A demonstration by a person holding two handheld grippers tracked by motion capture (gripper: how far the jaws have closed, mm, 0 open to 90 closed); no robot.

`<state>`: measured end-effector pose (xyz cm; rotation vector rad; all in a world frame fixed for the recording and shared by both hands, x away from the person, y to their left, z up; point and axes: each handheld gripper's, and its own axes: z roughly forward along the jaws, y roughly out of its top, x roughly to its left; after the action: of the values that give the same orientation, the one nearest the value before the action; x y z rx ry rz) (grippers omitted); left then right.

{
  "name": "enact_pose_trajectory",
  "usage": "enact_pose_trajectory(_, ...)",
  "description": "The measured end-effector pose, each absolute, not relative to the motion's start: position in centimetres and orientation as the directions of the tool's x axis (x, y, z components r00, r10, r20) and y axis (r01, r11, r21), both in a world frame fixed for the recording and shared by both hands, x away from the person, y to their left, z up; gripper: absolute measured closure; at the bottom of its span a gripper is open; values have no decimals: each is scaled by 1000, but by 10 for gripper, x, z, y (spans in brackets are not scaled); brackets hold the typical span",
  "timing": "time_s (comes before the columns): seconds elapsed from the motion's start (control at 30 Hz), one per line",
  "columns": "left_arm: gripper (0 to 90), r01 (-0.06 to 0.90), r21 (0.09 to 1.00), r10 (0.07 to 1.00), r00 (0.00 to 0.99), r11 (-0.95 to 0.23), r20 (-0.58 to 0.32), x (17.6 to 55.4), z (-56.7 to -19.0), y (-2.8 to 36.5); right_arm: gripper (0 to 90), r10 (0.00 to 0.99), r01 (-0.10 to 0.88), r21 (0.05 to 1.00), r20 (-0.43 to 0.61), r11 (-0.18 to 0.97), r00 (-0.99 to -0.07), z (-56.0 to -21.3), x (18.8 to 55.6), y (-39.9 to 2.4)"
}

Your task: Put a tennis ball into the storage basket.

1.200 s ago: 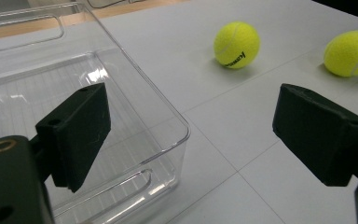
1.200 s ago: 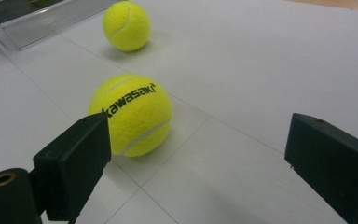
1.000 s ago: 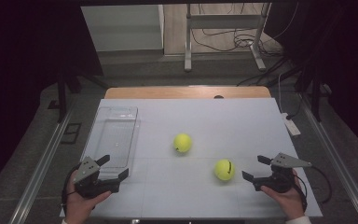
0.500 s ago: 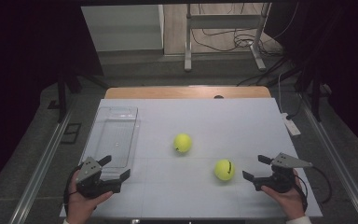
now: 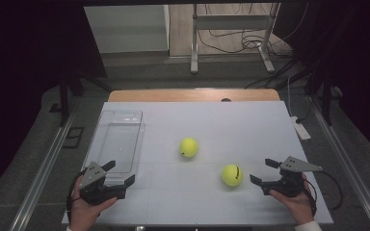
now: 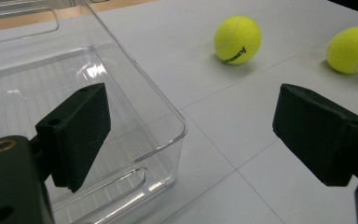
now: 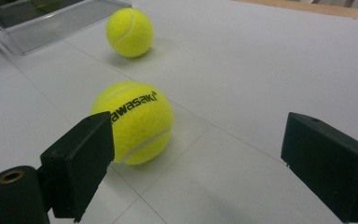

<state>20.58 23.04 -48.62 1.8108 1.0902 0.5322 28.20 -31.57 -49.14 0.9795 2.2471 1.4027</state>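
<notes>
Two yellow tennis balls lie on the white table: one near the middle (image 5: pixel 189 147) (image 6: pixel 237 39) (image 7: pixel 129 32), the other closer to the front right (image 5: pixel 232 174) (image 6: pixel 353 49) (image 7: pixel 135 122). A clear plastic bin (image 5: pixel 119 140) (image 6: pixel 135 93) (image 7: pixel 51 18) stands at the left and holds nothing. My left gripper (image 5: pixel 117 173) (image 6: pixel 191 135) rests open at the bin's near end, nothing between its jaws. My right gripper (image 5: pixel 262 170) (image 7: pixel 200 163) is open just right of the nearer ball, with its jaws apart from it.
The white table (image 5: pixel 250 130) ends in a wooden strip (image 5: pixel 192 95) at the far side. A white power strip (image 5: pixel 300 130) lies at the right edge. Metal stand legs and cables (image 5: pixel 231 43) sit on the floor beyond.
</notes>
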Motion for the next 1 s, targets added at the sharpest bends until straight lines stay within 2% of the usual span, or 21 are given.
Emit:
enact_pose_trajectory(0.5, 122, 468, 868, 853, 509, -167, -111, 213, -480, 223, 106, 695, 382, 883, 92, 274, -713, -492, 278, -320)
enact_pose_trajectory(0.67, 116, 478, 863, 831, 538, -162, -142, 214, -473, 220, 106, 691, 375, 882, 82, 285, -718, -492, 275, -319)
enact_pose_trajectory(1.0, 117, 482, 855, 820, 557, -191, -130, 223, -468, 212, 108, 699, 382, 879, 81, 285, -710, -492, 273, -320)
